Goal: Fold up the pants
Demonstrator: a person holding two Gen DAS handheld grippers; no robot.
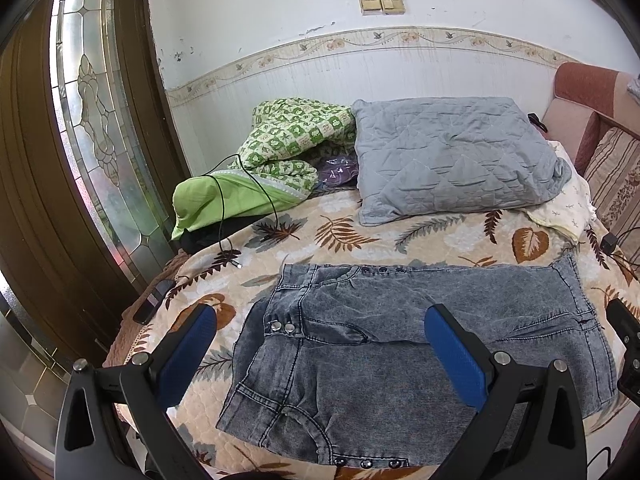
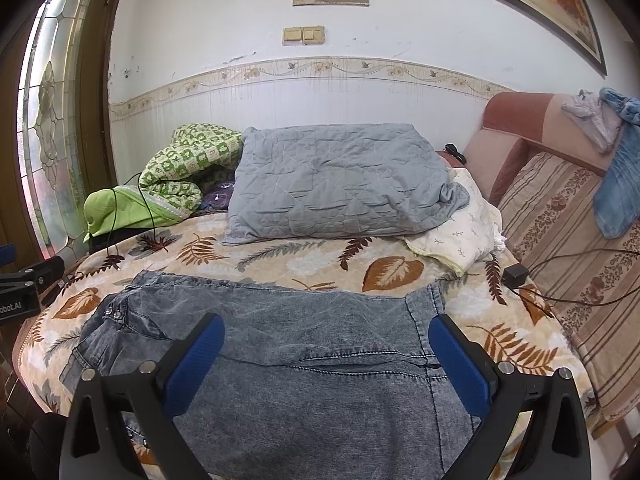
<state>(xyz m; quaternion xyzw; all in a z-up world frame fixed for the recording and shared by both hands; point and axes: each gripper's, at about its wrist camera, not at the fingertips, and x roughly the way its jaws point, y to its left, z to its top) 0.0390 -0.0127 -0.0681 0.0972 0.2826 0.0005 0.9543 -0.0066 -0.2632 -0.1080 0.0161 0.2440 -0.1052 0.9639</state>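
Left wrist, pants [image 1: 420, 344]: folded grey denim, flat by the bed's [image 1: 360, 236] near edge.
Left wrist, left gripper [image 1: 320, 356]: spread wide above them, holding nothing.
Right wrist, right gripper [image 2: 326, 364]: wide apart over the pants, empty.
Right wrist, pillow [image 2: 340, 184]: at the far edge.

Bare bedspread [image 2: 304, 268] lies between jeans [image 2: 280, 344] and grey pillow [image 2: 340, 184] (charger [image 2: 515, 273] sits rightward).

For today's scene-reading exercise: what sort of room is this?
Most likely a home bedroom: a bed with a leaf-print cover, a grey quilted pillow, and a padded headboard against the wall.
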